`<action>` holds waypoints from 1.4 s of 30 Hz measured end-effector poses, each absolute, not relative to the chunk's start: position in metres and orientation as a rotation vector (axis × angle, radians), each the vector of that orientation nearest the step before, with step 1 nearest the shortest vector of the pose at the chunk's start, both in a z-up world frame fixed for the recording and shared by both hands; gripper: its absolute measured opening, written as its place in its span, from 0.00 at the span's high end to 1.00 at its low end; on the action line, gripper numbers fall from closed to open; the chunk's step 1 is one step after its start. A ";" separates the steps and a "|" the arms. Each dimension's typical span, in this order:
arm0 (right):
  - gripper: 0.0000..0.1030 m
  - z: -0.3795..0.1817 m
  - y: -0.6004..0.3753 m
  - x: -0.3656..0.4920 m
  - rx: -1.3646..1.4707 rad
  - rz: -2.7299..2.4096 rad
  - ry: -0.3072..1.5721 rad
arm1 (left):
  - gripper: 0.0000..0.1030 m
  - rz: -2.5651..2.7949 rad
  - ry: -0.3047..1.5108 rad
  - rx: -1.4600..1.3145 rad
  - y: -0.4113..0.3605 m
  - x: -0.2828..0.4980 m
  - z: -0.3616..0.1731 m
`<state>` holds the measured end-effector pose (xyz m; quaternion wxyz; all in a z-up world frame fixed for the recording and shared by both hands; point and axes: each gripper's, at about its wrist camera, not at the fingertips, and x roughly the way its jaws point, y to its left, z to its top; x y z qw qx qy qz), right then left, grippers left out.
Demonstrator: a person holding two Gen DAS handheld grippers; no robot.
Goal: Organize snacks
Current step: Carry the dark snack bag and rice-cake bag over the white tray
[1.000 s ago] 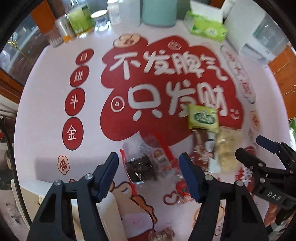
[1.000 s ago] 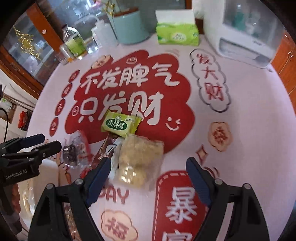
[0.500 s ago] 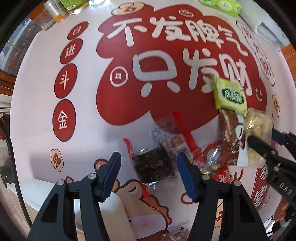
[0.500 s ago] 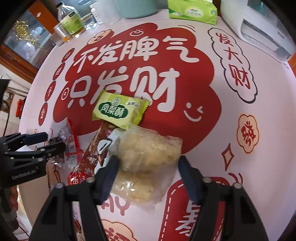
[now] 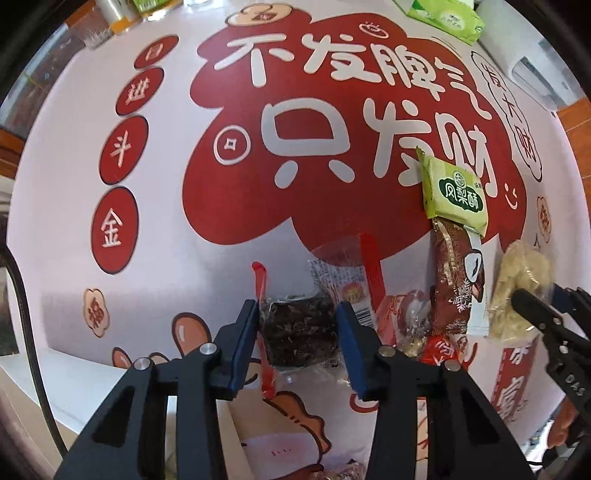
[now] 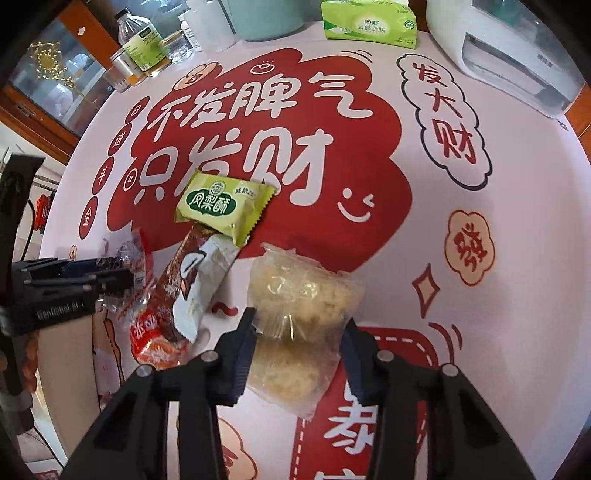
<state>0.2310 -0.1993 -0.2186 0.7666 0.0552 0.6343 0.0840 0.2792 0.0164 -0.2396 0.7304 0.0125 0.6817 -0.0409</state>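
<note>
My left gripper [image 5: 297,314] points straight down, its jaws closing, the blue pads touching both sides of a dark snack packet [image 5: 299,332] in clear wrap. My right gripper [image 6: 301,321] is also closing, and its pads press the sides of a pale yellow snack bag [image 6: 303,288]. Between the two lie a green pastry packet [image 6: 225,206], a brown-and-white bar [image 6: 192,280] and a red candy wrapper [image 6: 151,339]. In the left wrist view the right gripper [image 5: 535,306] sits on the pale bag [image 5: 517,273]. The left gripper [image 6: 110,275] shows at the left of the right wrist view.
The table carries a white cloth with big red print [image 5: 332,147]. At its far edge stand a green tissue pack [image 6: 369,26], a white appliance [image 6: 517,62], a teal container [image 6: 266,18] and bottles [image 6: 140,40]. A white box [image 5: 277,439] lies below the left gripper.
Both grippers came down over the snacks and narrowed their jaws, the left around the dark packet, the right around the pale bag, which now bunches between the pads.
</note>
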 end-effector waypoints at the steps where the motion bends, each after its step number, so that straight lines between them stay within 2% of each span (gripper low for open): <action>1: 0.61 -0.217 -0.201 0.228 0.120 0.183 1.372 | 0.60 -0.091 1.493 0.030 0.014 0.279 -0.237; 8: 0.63 -0.191 -0.205 0.213 0.151 0.199 1.313 | 0.60 -0.129 1.431 0.007 0.001 0.266 -0.203; 16: 0.64 -0.141 -0.202 0.190 0.174 0.229 1.224 | 0.60 -0.186 1.322 0.019 0.000 0.229 -0.134; 28: 0.64 -0.068 -0.157 0.121 0.167 0.315 1.091 | 0.60 -0.227 1.103 0.062 0.036 0.120 -0.036; 34: 0.64 -0.041 -0.110 0.083 0.136 0.394 1.053 | 0.60 -0.169 1.013 0.082 0.080 0.059 -0.012; 42: 0.64 -0.023 -0.046 0.049 0.076 0.487 1.033 | 0.60 -0.056 0.953 0.052 0.143 -0.002 -0.010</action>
